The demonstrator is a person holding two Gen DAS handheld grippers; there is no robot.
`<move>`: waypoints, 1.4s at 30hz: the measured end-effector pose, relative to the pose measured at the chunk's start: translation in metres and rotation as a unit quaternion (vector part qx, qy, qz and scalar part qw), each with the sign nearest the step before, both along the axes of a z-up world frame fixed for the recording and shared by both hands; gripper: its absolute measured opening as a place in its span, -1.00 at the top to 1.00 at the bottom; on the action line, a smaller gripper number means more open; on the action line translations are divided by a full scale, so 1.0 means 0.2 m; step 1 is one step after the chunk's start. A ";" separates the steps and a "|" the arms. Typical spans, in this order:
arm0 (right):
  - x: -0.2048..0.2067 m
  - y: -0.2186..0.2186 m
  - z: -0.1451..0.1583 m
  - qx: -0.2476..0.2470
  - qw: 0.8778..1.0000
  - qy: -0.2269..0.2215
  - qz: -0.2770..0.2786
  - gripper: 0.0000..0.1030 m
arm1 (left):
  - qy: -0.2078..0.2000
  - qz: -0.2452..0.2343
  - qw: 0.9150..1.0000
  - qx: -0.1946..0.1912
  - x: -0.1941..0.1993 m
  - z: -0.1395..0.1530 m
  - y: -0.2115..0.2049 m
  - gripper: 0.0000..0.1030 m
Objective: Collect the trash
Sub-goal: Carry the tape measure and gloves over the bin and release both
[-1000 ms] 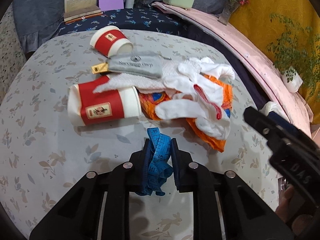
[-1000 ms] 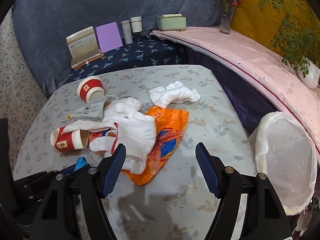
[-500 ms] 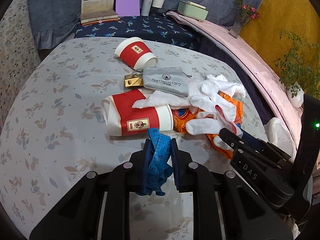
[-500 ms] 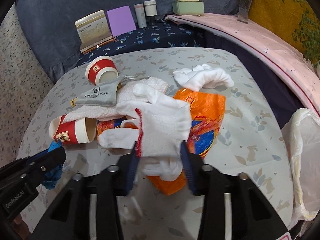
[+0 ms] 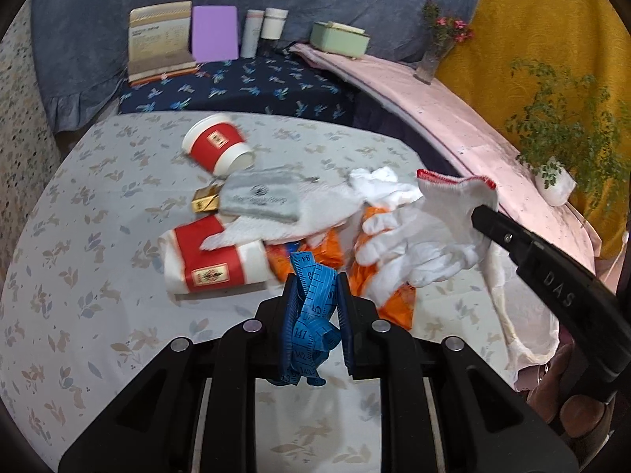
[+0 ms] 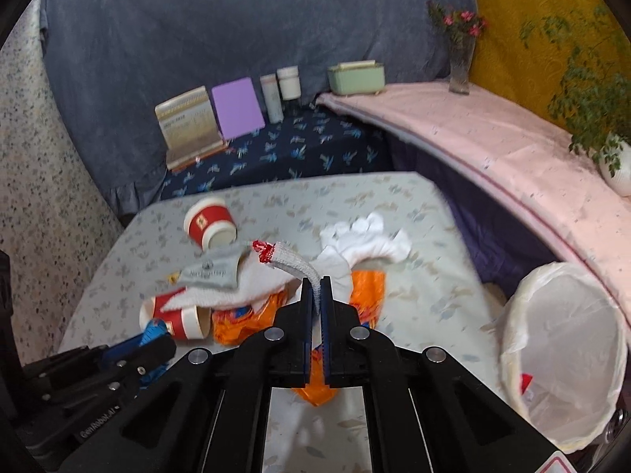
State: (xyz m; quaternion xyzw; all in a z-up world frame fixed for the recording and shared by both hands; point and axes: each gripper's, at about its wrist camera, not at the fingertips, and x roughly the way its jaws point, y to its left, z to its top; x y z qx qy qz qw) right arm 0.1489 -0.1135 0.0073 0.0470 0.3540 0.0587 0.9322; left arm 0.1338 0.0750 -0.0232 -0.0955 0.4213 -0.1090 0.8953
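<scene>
My left gripper is shut on a bunched blue tape measure above the table's front. My right gripper is shut on a white work glove with a red cuff and holds it lifted off the pile; the glove hangs from it in the left wrist view. On the floral table lie two red-and-white paper cups, a grey pouch, an orange wrapper, a gold packet and more white gloves. A bin with a white liner stands at the right.
Behind the table, a dark blue shelf holds a booklet, a purple card, two bottles and a green box. A pink ledge with a vase and a potted plant runs along the right.
My right gripper has closed on the white glove and lifted it off the pile. My left gripper keeps its hold on the tape measure and has shifted slightly.
</scene>
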 end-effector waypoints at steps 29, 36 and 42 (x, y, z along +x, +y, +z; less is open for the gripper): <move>-0.44 -1.10 0.24 -0.026 0.973 -0.056 -0.224 0.93 | -0.038 -0.249 0.967 -0.028 -0.06 0.31 -1.22 0.63; -0.46 -1.22 0.16 -0.029 0.968 -0.037 -0.248 0.90 | -0.018 -0.276 0.960 -0.035 -0.03 0.26 -1.40 0.58; -0.49 -1.26 0.16 -0.031 0.962 -0.048 -0.268 0.11 | -0.029 -0.264 0.964 -0.033 -0.03 0.26 -1.41 -0.19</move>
